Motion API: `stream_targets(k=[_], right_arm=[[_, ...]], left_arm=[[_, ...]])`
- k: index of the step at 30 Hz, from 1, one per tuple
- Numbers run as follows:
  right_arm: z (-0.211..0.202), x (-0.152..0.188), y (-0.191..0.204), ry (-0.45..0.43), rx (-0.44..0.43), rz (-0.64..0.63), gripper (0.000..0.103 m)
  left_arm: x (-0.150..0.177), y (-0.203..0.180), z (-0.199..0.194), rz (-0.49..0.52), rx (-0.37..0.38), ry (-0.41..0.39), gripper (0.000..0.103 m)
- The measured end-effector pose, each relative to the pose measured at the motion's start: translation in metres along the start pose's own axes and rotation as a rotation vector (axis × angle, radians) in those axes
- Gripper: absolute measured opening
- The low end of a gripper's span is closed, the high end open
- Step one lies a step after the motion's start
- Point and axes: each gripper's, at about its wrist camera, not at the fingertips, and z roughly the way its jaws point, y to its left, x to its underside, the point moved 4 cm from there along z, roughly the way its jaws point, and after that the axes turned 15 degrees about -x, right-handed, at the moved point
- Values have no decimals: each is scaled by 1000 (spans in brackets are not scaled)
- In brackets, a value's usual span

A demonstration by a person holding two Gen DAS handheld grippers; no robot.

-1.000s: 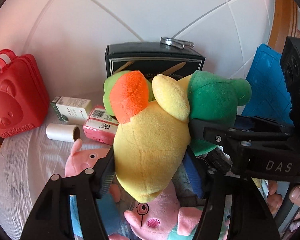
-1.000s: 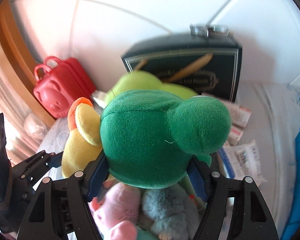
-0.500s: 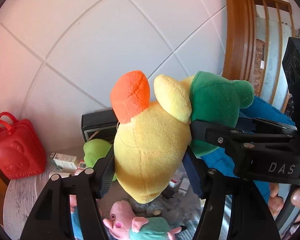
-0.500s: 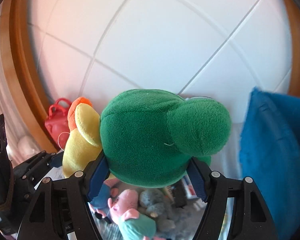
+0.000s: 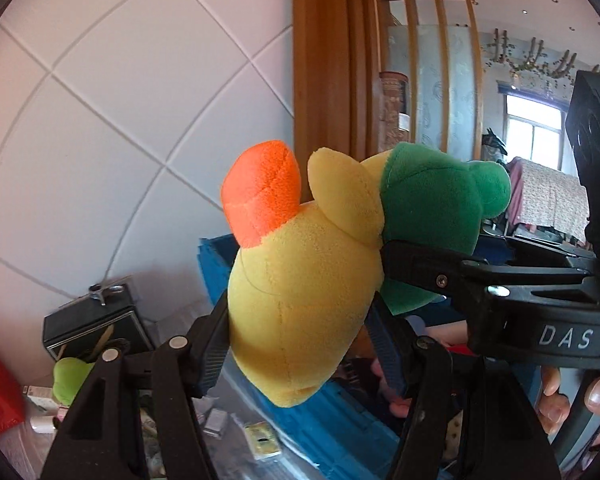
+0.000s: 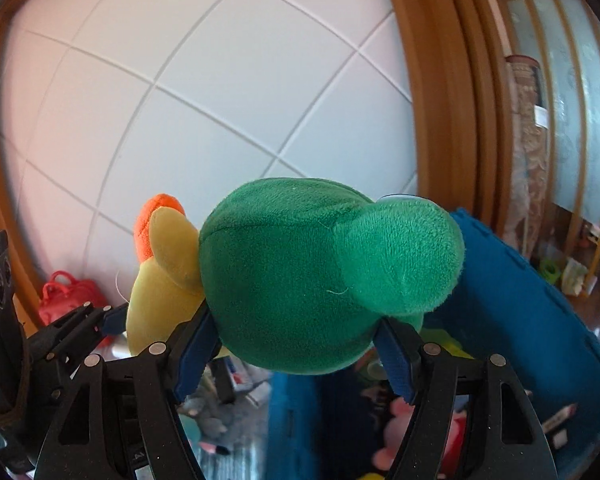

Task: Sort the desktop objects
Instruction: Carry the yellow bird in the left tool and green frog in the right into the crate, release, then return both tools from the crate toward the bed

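Left tongs (image 5: pixel 300 332): closed on the yellow plush (image 5: pixel 300 304), now lifted well clear of the desk (image 5: pixel 12 448).
Right tongs (image 6: pixel 296 344): closed on the green plush (image 6: pixel 300 276), raised beside it; both seem bound for the blue bin (image 6: pixel 532 320).
Left view alone shows the black box (image 5: pixel 88 328); right view alone shows pink toys inside the bin.

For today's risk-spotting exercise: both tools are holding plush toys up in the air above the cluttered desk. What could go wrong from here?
1. The yellow plush toy and the green plush toy press together; moving the left tool and right tool apart could tug one loose.
2. Both grips pinch soft stuffing, which might slip.
3. A fall would likely land among clutter, not necessarily in the blue bin.
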Motion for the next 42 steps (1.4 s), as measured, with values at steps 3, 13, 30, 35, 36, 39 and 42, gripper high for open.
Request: stream_targets(k=[3, 13, 30, 35, 36, 39, 42], right_arm=[[-19, 7, -49, 15, 46, 52, 73], [-55, 29, -142, 70, 89, 173, 80], [-69, 46, -123, 48, 170, 134, 103], [-77, 52, -84, 24, 190, 33, 103], [-77, 53, -76, 19, 186, 14, 103], [-75, 57, -42, 0, 158, -44, 103], [-70, 63, -5, -22, 93, -93, 103]], left_arm=[[-2, -48, 21, 33, 47, 46, 63], [1, -142, 60, 122, 80, 153, 67], [14, -84, 12, 48, -88, 99, 68], [40, -42, -27, -24, -205, 28, 79], [46, -32, -36, -35, -234, 16, 79], [65, 0, -58, -79, -302, 3, 80], [85, 39, -76, -142, -377, 2, 80]])
